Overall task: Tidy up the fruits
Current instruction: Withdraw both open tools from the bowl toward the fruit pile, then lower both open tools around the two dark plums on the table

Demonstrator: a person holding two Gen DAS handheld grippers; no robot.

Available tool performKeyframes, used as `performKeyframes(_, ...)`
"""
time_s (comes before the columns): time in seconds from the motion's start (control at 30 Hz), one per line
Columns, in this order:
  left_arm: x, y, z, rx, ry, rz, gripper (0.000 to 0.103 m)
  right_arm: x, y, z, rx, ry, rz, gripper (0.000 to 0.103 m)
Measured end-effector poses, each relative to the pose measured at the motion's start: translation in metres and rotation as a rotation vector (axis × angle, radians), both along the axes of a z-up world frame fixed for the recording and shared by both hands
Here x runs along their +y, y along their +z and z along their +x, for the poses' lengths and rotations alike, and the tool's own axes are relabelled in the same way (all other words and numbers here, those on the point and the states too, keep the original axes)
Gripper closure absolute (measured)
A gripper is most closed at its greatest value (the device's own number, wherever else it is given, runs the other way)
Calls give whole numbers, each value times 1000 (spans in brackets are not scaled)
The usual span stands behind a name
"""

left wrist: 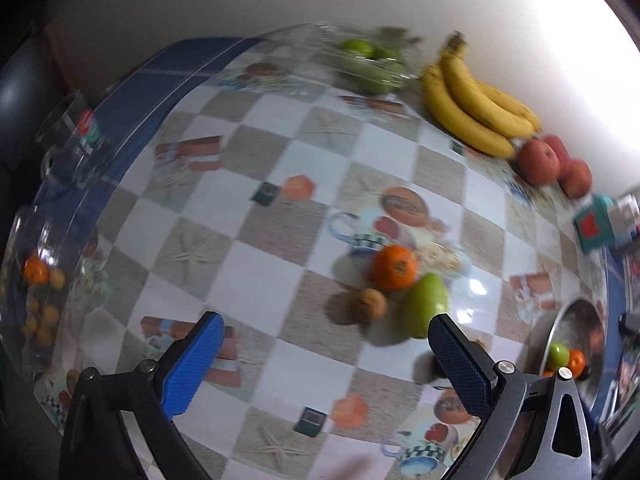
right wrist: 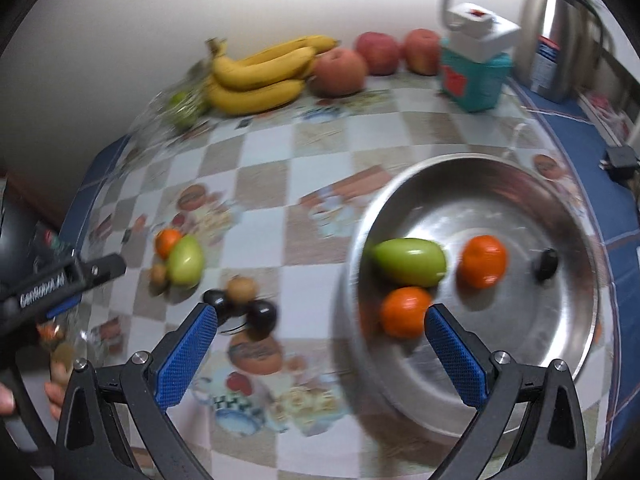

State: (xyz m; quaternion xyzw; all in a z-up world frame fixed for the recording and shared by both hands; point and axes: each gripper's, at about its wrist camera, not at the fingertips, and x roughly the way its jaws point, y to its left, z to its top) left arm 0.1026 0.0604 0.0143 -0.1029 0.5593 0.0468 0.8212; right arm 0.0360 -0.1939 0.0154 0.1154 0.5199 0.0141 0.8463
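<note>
A steel bowl (right wrist: 552, 200) holds a green fruit (right wrist: 410, 261), two oranges (right wrist: 483, 261) (right wrist: 405, 312) and a small dark fruit (right wrist: 546, 265). My right gripper (right wrist: 322, 312) stands open just in front of the bowl's near rim, nothing between its fingers. On the checked tablecloth lie an orange (left wrist: 393, 267), a green fruit (left wrist: 425, 305) and a small brown fruit (left wrist: 369, 305) close together. Nearer the right gripper sit dark fruits (right wrist: 262, 316) and another brown one (right wrist: 241, 289). My left gripper (left wrist: 326, 330) is open, short of the cluster.
Bananas (right wrist: 260, 72) and red apples (right wrist: 339, 72) line the back wall beside a teal box (right wrist: 474, 80) and a steel kettle (right wrist: 560, 40). A clear container of green fruit (left wrist: 370, 66) sits at the back. A glass bowl (left wrist: 36, 280) with small orange fruits stands at the left edge.
</note>
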Motion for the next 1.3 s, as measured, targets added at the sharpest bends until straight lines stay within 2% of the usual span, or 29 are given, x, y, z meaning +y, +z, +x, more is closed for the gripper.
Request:
performKeyframes(0.13, 19, -3, -1, 7, 49, -21, 0, 14, -3, 2, 10, 30, 32, 0)
performKeyframes(0.4, 27, -4, -2, 10, 64, -36, 0, 29, -5, 11, -3, 56, 75, 0)
performKeyframes(0.67, 15, -6, 1, 15, 21, -36, 0, 28, -8, 20, -13, 61, 86, 0)
performKeyframes(0.9, -5, -17, 4, 62, -34, -49, 0, 40, -13, 23, -18, 125, 51, 0)
performKeyframes(1.1, -19, -32, 8, 112, -65, -90, 0, 43, -23, 25, 3, 132, 28, 1)
performKeyframes(1.2, -26, -36, 9, 120, -77, -88, 0, 43, -27, 27, 10, 134, 21, 8)
performKeyframes(1.3, -33, -38, 10, 118, -92, -88, 0, 44, -31, 27, 18, 138, 17, 9)
